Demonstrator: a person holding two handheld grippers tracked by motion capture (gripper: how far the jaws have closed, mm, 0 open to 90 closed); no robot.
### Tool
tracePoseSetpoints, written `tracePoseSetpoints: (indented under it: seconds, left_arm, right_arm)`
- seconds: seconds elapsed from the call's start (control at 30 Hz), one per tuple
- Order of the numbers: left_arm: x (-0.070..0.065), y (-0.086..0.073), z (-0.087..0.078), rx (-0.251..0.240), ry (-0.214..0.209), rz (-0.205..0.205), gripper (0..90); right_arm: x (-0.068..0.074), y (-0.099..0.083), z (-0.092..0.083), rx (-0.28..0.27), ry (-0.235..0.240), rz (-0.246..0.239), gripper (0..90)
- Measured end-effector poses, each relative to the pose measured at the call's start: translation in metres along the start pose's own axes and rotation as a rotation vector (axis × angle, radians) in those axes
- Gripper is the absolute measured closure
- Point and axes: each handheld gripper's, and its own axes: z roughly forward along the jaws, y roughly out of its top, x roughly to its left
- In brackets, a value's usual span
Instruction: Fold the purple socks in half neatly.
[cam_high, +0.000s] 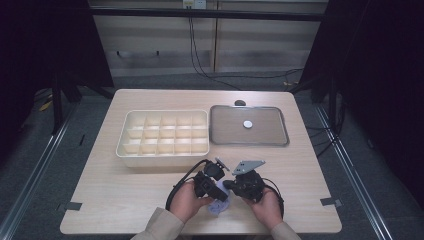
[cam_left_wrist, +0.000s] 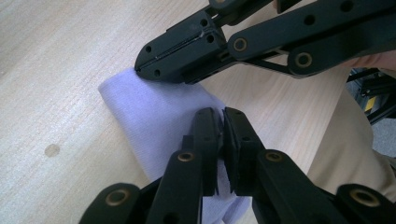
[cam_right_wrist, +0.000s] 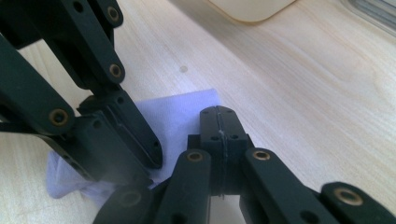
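A small pale lilac cloth (cam_high: 219, 206) lies folded on the wooden table near its front edge. In the left gripper view the cloth (cam_left_wrist: 159, 112) runs under and between my left gripper (cam_left_wrist: 222, 112), whose jaws are closed on a fold of it with only a thin gap. My right gripper (cam_left_wrist: 140, 65) comes in from the upper right, shut, its tip touching the cloth's far edge. In the right gripper view my right gripper (cam_right_wrist: 219, 109) is shut over the cloth (cam_right_wrist: 182, 112); whether fabric is pinched I cannot tell. The left gripper (cam_right_wrist: 156, 161) presses beside it. Both hands hold the left gripper (cam_high: 218, 192) and right gripper (cam_high: 228, 187) tip to tip.
A cream organiser box (cam_high: 165, 112) with several compartments stands mid-table. To its right is a metal tray (cam_high: 249, 144) with a small white disc (cam_high: 247, 124) in it. A small dark object (cam_high: 240, 103) lies behind the tray. A beige sleeve (cam_left_wrist: 345, 140) is close by.
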Motion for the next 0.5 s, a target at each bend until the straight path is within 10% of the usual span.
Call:
tracePoseSetpoints:
  seconds: [0.5]
  left_arm:
    - [-0.001, 0.005, -0.022, -0.025, -0.014, 0.016, 71.9]
  right_arm:
    - [0.003, 0.000, 0.000, 0.011, -0.011, 0.000, 90.0]
